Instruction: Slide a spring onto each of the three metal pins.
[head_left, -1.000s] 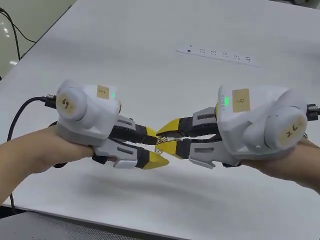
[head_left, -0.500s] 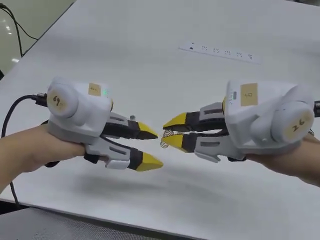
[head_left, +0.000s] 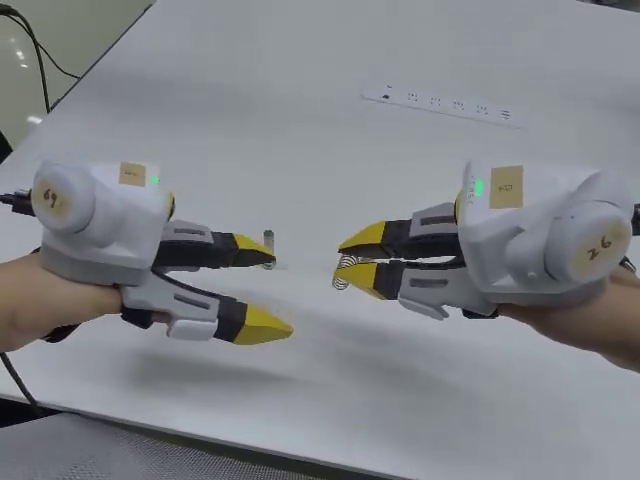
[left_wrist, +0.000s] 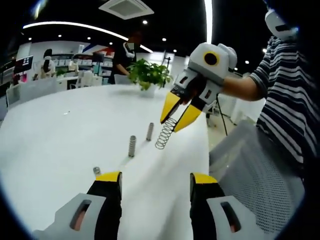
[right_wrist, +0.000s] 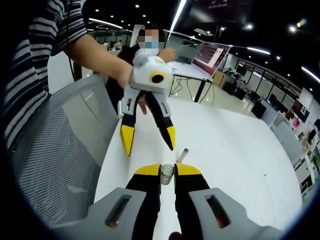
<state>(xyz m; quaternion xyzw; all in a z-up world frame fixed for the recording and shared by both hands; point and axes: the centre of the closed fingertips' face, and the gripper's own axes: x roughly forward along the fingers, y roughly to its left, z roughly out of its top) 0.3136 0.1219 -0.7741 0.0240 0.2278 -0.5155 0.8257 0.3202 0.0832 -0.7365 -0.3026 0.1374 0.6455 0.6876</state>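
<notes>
- The spring (left_wrist: 165, 134) hangs mid-frame, clamped in the jaws of the right gripper (left_wrist: 170, 125).
- Three metal pins (left_wrist: 132, 146) stand on the white table (left_wrist: 60, 135), lower left of it.
- The left gripper (left_wrist: 155, 177), at the bottom, gapes open and empty.

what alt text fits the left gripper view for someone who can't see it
The right gripper, at upper right, pinches a spring in its yellow-tipped fingers above three metal pins standing on a white table. The left gripper has its own fingers open at the bottom.
</notes>
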